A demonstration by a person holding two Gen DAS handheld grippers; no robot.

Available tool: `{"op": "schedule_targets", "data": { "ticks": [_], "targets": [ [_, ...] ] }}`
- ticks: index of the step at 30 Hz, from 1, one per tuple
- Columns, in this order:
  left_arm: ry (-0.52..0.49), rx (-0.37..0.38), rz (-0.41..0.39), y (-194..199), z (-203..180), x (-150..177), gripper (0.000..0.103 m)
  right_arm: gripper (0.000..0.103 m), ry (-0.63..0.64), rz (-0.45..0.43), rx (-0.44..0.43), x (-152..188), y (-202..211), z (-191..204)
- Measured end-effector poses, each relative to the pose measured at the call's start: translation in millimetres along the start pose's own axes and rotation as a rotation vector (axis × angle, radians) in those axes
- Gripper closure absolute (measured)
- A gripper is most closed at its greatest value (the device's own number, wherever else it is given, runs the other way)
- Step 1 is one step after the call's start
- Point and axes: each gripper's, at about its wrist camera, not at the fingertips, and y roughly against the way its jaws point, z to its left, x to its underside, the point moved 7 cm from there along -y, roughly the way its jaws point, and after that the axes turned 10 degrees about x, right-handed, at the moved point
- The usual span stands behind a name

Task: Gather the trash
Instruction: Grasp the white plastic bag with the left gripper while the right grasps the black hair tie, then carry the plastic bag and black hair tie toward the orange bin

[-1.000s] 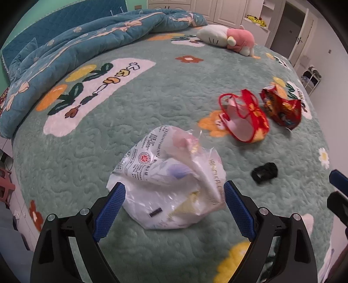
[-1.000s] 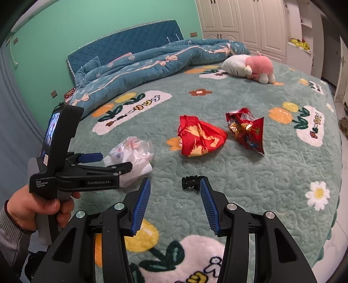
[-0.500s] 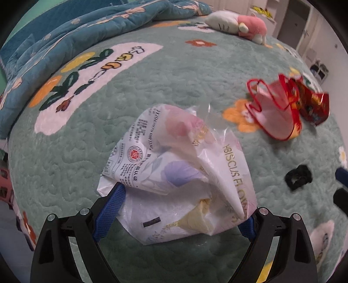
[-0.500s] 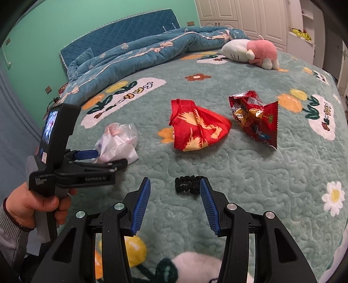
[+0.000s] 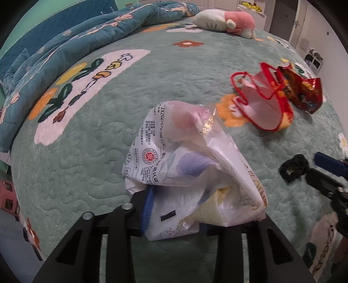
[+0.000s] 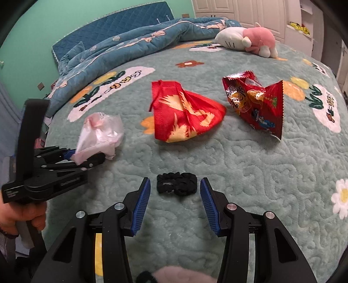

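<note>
The left claw point(image 5: 174, 213) is closing on the white wrapper point(image 5: 189, 169). The right claw point(image 6: 175, 200) waits open around the black hair tie point(image 6: 176, 186). Next, lift the wrapper; red wrappers lie at twelve o'clock.

I'm in somebody's bedroom: big bed point(image 6: 250, 165) with a flowery green cover, rumpled blue quilt point(image 6: 130, 41) by the padded headboard point(image 6: 113, 28), a plush toy point(image 6: 250, 41), white wardrobe doors point(image 6: 239, 10) behind.

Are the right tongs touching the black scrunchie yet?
Apart. The right wrist view shows the right tongs open, bedspread visible between each pad and the black scrunchie.
</note>
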Motion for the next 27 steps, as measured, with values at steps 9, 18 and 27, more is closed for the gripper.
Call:
{"op": "schedule_targets", "data": {
  "ticks": [9,18,27],
  "targets": [
    [-0.004,-0.002,0.007,-6.9,0.6,-1.4,0.069,0.059,0.033,0.028,0.008,2.5,-24.3,-0.5],
    [0.019,0.014,-0.012,3.5,0.6,-0.8,0.081,0.083,0.062,-0.007,0.004,5.1,-10.8,3.3],
    [0.0,0.05,-0.061,50.8,-30.2,9.7,0.085,0.084,0.021,-0.105,-0.008,8.8,64.5,-5.0]
  ]
}}
